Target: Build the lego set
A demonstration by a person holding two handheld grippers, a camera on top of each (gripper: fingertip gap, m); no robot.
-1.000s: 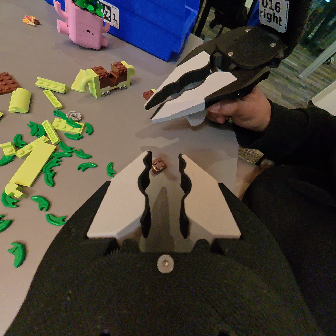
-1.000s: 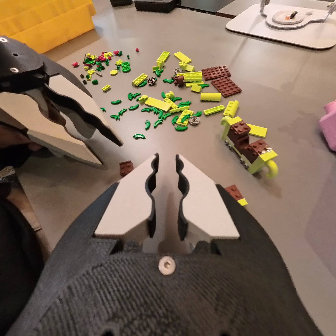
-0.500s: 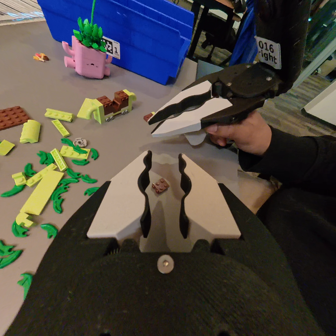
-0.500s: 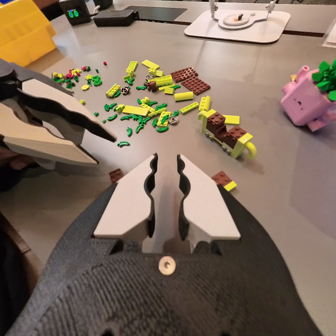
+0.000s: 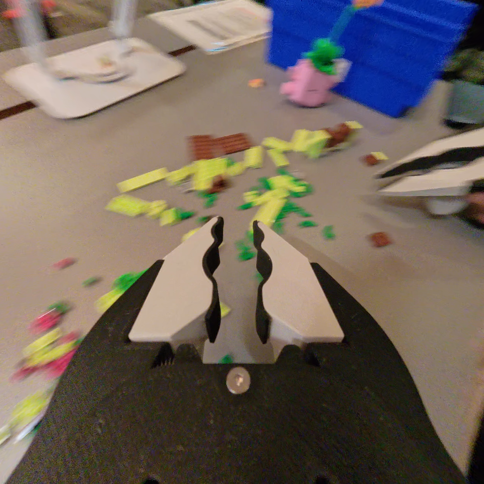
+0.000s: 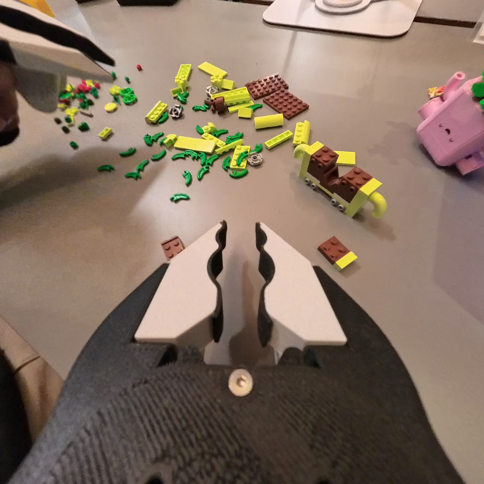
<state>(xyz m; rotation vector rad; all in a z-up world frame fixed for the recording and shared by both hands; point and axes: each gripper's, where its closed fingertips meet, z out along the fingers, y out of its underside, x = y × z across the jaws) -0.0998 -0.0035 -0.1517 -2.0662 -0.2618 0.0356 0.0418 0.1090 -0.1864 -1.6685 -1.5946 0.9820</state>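
Observation:
Loose lime, green and brown Lego pieces (image 6: 209,146) lie scattered on the grey table (image 6: 340,78). A half-built lime and brown model (image 6: 340,183) stands at the right of them. My right gripper (image 6: 241,225) is open and empty above the table; a small brown plate (image 6: 172,246) lies just left of its left finger, and a brown and lime piece (image 6: 337,252) lies to its right. My left gripper (image 5: 237,221) is open and empty, held over the green pieces in a blurred view. The small brown plate (image 5: 379,238) lies to its right.
A pink Lego pot figure (image 6: 453,136) stands at the right, in front of a blue bin (image 5: 379,52). A white base plate (image 6: 340,21) sits at the far side. Two brown plates (image 6: 277,94) lie behind the pile. Small red and green bits (image 6: 81,97) lie far left. Some 20 cm of space lies between my two pairs of fingers. Between my right fingertips and the small brown plate (image 5: 379,238) there is roughly 6 cm. Look for it in the right wrist view (image 6: 170,243) too.
My left gripper has swung left, away from the small brown plate that lay between its fingers, and now points over the scattered pieces. My right gripper has shifted slightly, still open.

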